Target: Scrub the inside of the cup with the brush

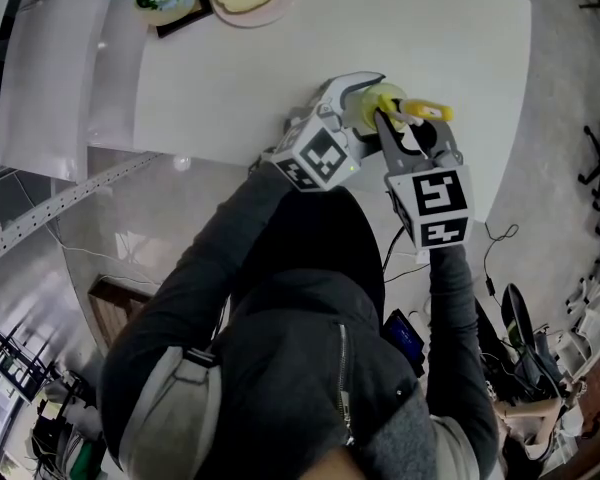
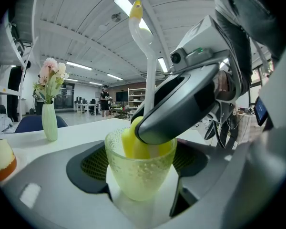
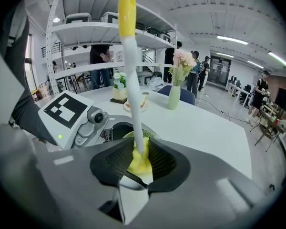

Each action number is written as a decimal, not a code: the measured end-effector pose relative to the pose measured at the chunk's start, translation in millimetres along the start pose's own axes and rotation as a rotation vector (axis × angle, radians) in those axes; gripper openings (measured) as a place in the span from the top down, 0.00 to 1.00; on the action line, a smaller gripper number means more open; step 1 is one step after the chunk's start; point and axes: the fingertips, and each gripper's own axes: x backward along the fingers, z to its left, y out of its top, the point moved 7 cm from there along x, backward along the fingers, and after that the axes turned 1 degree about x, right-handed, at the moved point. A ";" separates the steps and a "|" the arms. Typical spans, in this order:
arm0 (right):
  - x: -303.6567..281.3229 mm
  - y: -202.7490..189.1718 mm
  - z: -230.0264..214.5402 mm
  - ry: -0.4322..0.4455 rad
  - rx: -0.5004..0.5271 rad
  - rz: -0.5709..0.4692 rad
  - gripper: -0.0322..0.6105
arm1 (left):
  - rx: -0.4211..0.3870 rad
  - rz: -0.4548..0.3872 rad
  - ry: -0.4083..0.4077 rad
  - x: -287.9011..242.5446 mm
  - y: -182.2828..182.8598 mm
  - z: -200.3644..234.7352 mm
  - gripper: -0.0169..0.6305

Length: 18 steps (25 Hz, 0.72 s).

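The cup [image 2: 140, 171], a pale yellow-green glass with a dimpled wall, sits mouth up between the two jaws of the left gripper [image 1: 365, 98]. The jaws stand wide and press on its wall from both sides, so this gripper grasps the cup. It is over the near edge of the white table [image 1: 380, 28]; I cannot tell if its bottom rests on the table or is lifted a little.

Inside the cup is the yellow sponge head of the brush [image 3: 129, 70]. Its white handle rises almost upright out of the mouth, only a little tilted, and ends in a yellow tip. The right gripper [image 1: 412, 133] is clenched on the brush low down, just above the head, and one of its jaws hangs over the rim of the cup.

So the long axis of the brush runs nearly along the axis of the cup, and the cup lies directly under the right gripper's jaws. I think the scrubbing must go up and down this line, or turn around it. A sideways push would press the handle against the rim.

Far behind stands a vase [image 2: 49, 120] with flowers.
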 end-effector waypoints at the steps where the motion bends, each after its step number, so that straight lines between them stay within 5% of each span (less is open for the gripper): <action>1: 0.2 0.3 -0.4 0.003 -0.008 0.004 0.80 | 0.002 -0.002 0.000 -0.4 0.8 0.2 0.37; 18: -7.2 0.3 -4.6 0.057 -0.111 -0.068 0.81 | 0.014 -0.015 0.004 -2.4 3.4 0.8 0.37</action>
